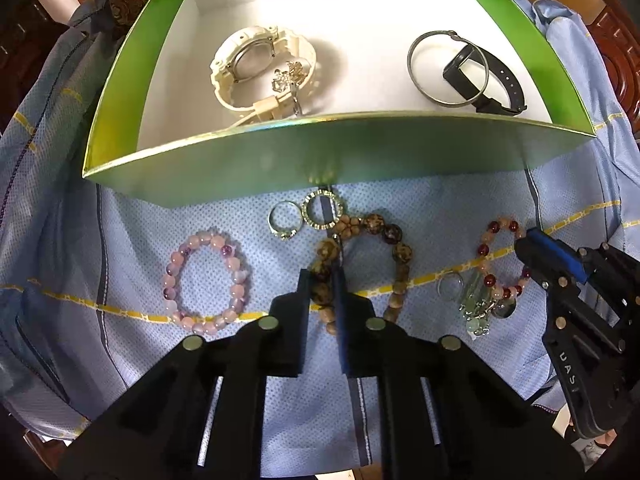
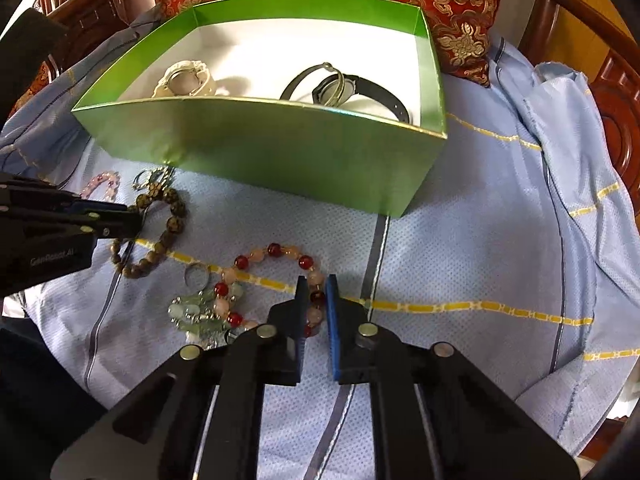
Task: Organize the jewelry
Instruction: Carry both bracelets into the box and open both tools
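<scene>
Down on the pale blue cloth [image 1: 140, 240], both grippers have beads pinched between their pads. Seen from the left wrist, the left gripper [image 1: 323, 280] has its jaws drawn close together on the near-left arc of the brown bead bracelet [image 1: 396, 256], whose mottled beads sit squeezed between the two black fingers while the far part of the loop lies on the cloth. From the right wrist view, the right gripper [image 2: 316, 288] is likewise nearly closed — its black and blue pads clamp the right side of the red and peach bead bracelet [image 2: 276, 251], a dark red bead caught between them. Left of the brown loop lies a pink bead bracelet [image 1: 206, 276], untouched. Two small rings [image 1: 285, 220] sit just in front of the green box [image 1: 280, 160], one silver, one studded, with the brown bracelet's flower bead touching the studded one. A pale green charm cluster [image 2: 192, 312] and another silver ring [image 2: 196, 274] lie beside the red bracelet. Inside the box — white-floored — rest a white watch [image 1: 256, 68] at the left, and a metal bangle [image 1: 444, 66] overlapping a black watch [image 1: 492, 80] at the right.
</scene>
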Available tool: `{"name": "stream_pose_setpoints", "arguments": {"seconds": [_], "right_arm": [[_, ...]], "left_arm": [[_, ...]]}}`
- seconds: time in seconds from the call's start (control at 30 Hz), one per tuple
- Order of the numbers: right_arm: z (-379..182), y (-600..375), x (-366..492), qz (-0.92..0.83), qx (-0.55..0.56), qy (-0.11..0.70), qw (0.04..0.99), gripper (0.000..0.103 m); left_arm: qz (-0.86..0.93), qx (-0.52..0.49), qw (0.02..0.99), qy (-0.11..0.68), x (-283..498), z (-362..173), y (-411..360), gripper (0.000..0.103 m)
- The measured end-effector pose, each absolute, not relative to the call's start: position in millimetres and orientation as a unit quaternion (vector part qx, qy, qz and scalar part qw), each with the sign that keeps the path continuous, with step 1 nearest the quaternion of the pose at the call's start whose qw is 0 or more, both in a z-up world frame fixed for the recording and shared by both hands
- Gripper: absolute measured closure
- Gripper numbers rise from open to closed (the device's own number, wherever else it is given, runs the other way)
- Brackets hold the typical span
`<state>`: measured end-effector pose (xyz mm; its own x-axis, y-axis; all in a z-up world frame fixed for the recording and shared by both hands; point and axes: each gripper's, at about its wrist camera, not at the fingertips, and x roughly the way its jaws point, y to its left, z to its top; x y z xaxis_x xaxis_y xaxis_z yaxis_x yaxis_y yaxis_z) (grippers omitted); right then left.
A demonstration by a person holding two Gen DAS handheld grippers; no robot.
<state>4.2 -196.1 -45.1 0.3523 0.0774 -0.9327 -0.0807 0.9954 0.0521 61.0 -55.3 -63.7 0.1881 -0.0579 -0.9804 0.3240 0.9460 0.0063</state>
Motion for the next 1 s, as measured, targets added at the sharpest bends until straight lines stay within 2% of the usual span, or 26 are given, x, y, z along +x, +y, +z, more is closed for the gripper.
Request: {"name": "stream_pose_setpoints", "arguments": {"seconds": [0.07,0.17,0.37,0.4,0.5,0.67,1.0], "right_arm": [[-44.9,-198.5,3.9,0.045,0.005,0.569,0.821,0.091],[-45.2,-200.7,5.0,0.04,0.006,0.567,0.823,0.081],[-47.0,-195.4,4.7,0.037,-0.016,0.561,0.827,0.081],[-47.1,-194.9,4.6,0.037,-0.017,0.56,0.827,0.081],[-46.8,-193.2,4.2,0.05,-0.011,0.562,0.825,0.095],[-31.4,-196.3,-1.6,0.056,0.008,0.549,0.834,0.095],[62.0,-204.6,-6.0,0.09,0.053,0.457,0.884,0.095]], "left_arm": [[-0.124,0.108,0.764,0.624,61.3,-64.1,-57.3,0.089],[-0.125,0.109,0.763,0.624,65.9,-68.8,-53.4,0.089],[-0.125,0.11,0.764,0.623,66.3,-71.0,-53.1,0.089],[-0.126,0.111,0.764,0.623,66.3,-71.4,-53.0,0.091],[-0.126,0.113,0.765,0.622,64.4,-70.4,-54.1,0.091],[-0.15,0.1,0.78,0.599,56.4,-47.6,-53.7,0.091],[-0.228,0.036,0.825,0.516,46.2,35.9,-40.1,0.091]]}}
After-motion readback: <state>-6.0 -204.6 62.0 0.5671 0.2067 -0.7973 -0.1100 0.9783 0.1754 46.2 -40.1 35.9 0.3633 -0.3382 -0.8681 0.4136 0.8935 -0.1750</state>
